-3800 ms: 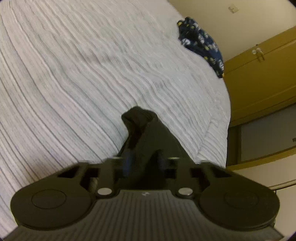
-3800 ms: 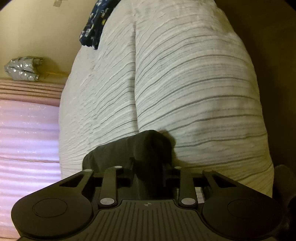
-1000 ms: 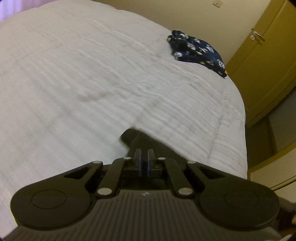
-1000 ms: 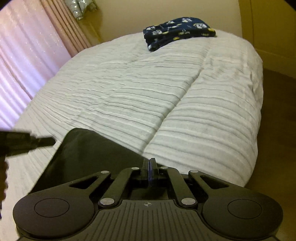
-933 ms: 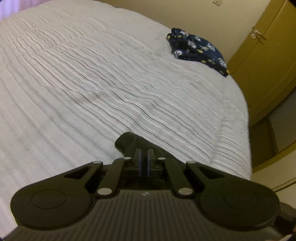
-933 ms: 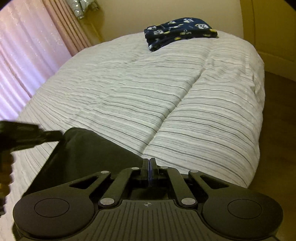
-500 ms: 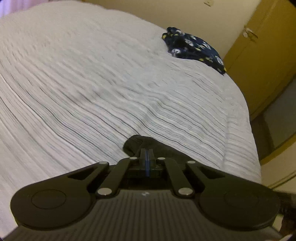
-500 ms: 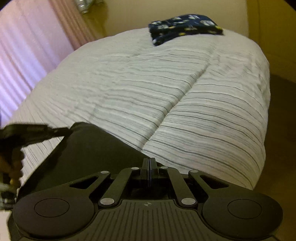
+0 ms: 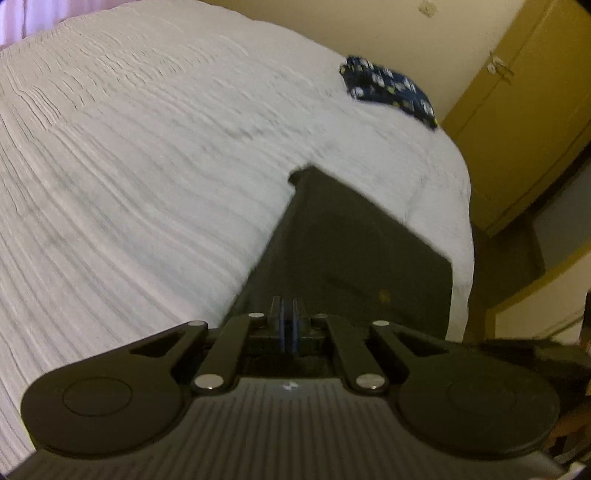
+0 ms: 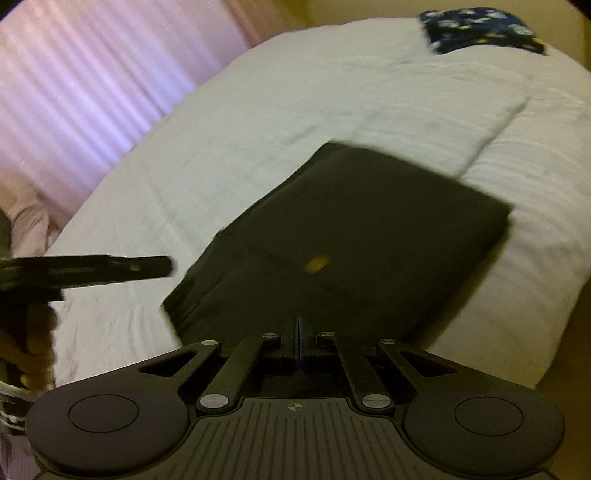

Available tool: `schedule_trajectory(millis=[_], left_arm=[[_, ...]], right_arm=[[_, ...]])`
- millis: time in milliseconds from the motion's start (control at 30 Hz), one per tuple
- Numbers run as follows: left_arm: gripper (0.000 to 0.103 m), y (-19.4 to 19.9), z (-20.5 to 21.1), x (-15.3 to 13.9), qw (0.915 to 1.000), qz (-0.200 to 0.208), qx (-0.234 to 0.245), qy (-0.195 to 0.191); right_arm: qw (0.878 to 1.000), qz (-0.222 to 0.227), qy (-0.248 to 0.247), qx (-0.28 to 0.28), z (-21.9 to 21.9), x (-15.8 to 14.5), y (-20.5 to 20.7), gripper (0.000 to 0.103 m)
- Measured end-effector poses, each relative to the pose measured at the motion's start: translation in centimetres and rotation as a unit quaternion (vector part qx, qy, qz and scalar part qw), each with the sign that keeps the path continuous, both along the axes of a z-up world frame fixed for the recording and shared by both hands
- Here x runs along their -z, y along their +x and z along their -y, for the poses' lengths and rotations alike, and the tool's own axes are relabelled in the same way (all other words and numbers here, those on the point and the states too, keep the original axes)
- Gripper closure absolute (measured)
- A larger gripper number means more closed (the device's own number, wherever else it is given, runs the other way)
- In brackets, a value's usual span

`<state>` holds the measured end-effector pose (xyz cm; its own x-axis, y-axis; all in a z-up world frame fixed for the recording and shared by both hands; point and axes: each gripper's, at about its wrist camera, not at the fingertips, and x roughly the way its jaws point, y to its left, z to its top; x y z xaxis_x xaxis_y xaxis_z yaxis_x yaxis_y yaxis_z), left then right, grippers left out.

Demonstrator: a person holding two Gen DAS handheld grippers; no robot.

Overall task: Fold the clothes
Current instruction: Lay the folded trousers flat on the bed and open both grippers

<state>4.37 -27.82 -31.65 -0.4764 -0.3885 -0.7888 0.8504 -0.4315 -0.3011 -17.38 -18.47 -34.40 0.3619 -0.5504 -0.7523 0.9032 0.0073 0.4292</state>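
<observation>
A black garment [image 10: 343, 236] with a small yellow mark lies spread flat on the white striped bedspread [image 10: 280, 110]; it also shows in the left wrist view [image 9: 354, 243]. My left gripper [image 9: 286, 314] has its fingers pressed together over the garment's near edge. My right gripper [image 10: 298, 332] is also shut at the garment's near edge. Whether either one pinches cloth is hidden by the gripper bodies. The left gripper also shows from the side in the right wrist view [image 10: 162, 266], just left of the garment.
A folded dark blue patterned garment [image 9: 388, 92] lies at the far end of the bed, also in the right wrist view [image 10: 480, 26]. Pink curtains [image 10: 92, 81] hang to the left. A yellow-brown wardrobe [image 9: 524, 110] stands to the right.
The black garment has gone from a bunched lump at the grippers to a flat sheet laid out forward on the bed. Both grippers have pulled back toward the near edge.
</observation>
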Motion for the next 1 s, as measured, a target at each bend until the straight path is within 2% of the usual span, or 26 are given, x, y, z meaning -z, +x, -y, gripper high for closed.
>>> schedule_trajectory(millis=[100,233,333,433,533,633,667,833,933,1000], left_arm=[[0.102,-0.1,-0.6,2.6,0.9994,0.030,-0.005,0.017],[0.100,0.8,-0.1,6.5,0.9968,0.027,-0.043,0.061],[0.100,0.9,0.2,6.7,0.9960,0.024,-0.059,0.063],[0.101,0.8,-0.2,4.9,0.9966,0.024,-0.055,0.055],[0.102,0.9,-0.9,2.4,0.9984,0.013,-0.047,0.028],[0.102,0.6,-1.0,1.1,0.9989,0.003,-0.047,-0.004],[0.101,0.5,-0.8,1.1,0.9988,0.003,-0.047,-0.009],[0.102,-0.1,0.8,5.9,0.9974,0.027,-0.065,0.017],[0.100,0.2,0.5,6.5,0.9965,0.028,-0.076,0.017],[0.100,0.2,0.5,6.2,0.9953,0.033,-0.086,0.029]], right_arm=[[1.000,-0.015,0.010,-0.012,-0.5,1.4,2.2,0.102],[0.996,-0.075,0.014,-0.046,-0.1,4.6,4.6,0.102],[0.990,-0.123,-0.002,-0.073,0.3,4.8,6.5,0.099],[0.993,-0.102,0.011,-0.051,0.6,3.5,6.0,0.099],[0.997,-0.074,-0.003,-0.025,-0.4,1.4,4.5,0.099],[0.997,-0.065,-0.011,-0.035,-1.6,0.5,4.5,0.099],[0.997,-0.064,-0.012,-0.040,-2.0,0.4,4.6,0.099],[0.993,-0.083,-0.004,-0.080,-1.3,3.4,6.9,0.099],[0.990,-0.094,0.003,-0.103,-0.1,4.7,8.1,0.099],[0.986,-0.103,0.017,-0.132,0.3,4.0,8.1,0.099]])
